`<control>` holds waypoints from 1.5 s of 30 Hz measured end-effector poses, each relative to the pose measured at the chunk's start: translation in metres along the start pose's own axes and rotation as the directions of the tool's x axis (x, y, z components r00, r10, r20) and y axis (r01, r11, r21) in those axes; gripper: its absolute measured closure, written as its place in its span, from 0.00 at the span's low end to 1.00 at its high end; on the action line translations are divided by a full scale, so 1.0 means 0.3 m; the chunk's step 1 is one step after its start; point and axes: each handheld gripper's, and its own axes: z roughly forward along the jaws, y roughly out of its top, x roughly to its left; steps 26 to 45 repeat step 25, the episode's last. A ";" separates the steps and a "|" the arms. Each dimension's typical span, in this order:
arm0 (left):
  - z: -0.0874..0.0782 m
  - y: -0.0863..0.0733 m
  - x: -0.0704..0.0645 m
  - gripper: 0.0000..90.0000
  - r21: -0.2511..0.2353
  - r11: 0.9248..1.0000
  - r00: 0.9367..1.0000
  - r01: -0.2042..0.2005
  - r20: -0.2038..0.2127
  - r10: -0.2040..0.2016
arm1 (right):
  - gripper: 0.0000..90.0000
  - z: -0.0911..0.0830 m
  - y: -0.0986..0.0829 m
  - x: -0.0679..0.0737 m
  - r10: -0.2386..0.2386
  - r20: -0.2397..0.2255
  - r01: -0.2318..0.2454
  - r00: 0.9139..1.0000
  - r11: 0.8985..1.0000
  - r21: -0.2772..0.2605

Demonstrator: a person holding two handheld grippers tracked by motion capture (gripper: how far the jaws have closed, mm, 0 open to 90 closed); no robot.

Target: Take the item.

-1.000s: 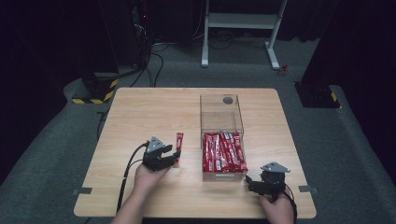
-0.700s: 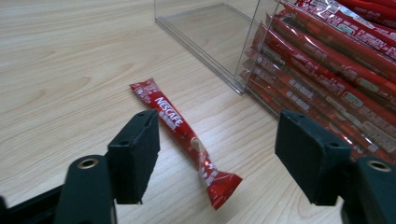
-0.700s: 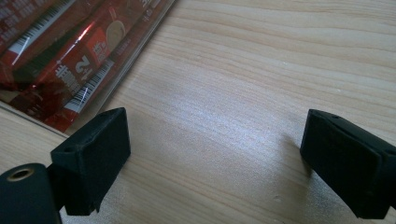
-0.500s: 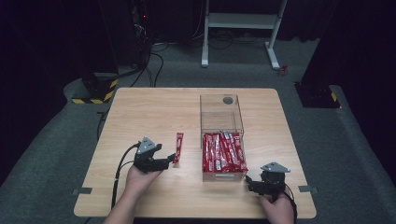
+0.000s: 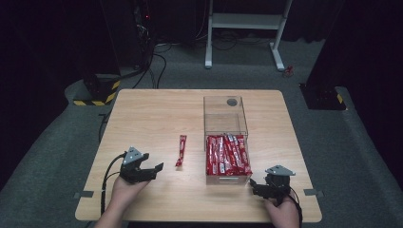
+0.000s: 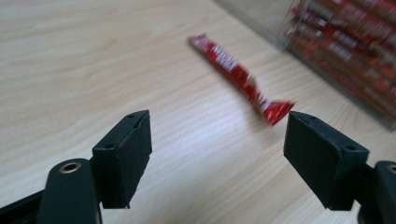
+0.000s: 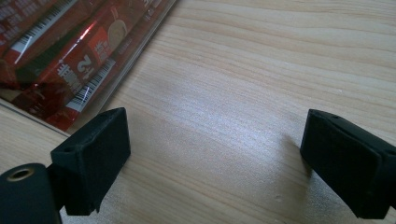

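The left gripper [image 5: 154,168] has drawn back from the red packet [image 5: 180,150].

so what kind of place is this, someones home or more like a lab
More likely a lab or recording studio than a home: the wooden table stands alone on grey carpet amid dark surroundings, with cables trailing to equipment behind it and a yellow-and-black hazard-striped base on the floor. A person's hands hold instrumented grippers.

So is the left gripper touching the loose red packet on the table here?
Apart. In the high view bare wood separates the left gripper from the red packet; the left gripper view shows its jaws open with the packet lying beyond them.
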 end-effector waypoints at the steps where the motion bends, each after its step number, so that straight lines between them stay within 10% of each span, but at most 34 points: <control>1: -0.007 -0.025 0.012 0.26 0.023 1.000 1.000 0.003 -0.010 -0.002 | 0.09 0.000 0.000 0.000 0.000 0.001 0.000 1.000 1.000 -0.001; 15: -0.040 -0.145 0.050 0.26 0.131 0.991 0.997 -0.014 -0.075 0.024 | 0.09 0.000 0.000 0.000 0.000 0.000 0.000 1.000 1.000 0.000; 45: -0.036 -0.157 0.035 0.24 0.126 0.991 0.994 -0.050 -0.088 0.061 | 0.09 0.000 0.000 0.000 0.000 -0.001 0.000 1.000 1.000 0.000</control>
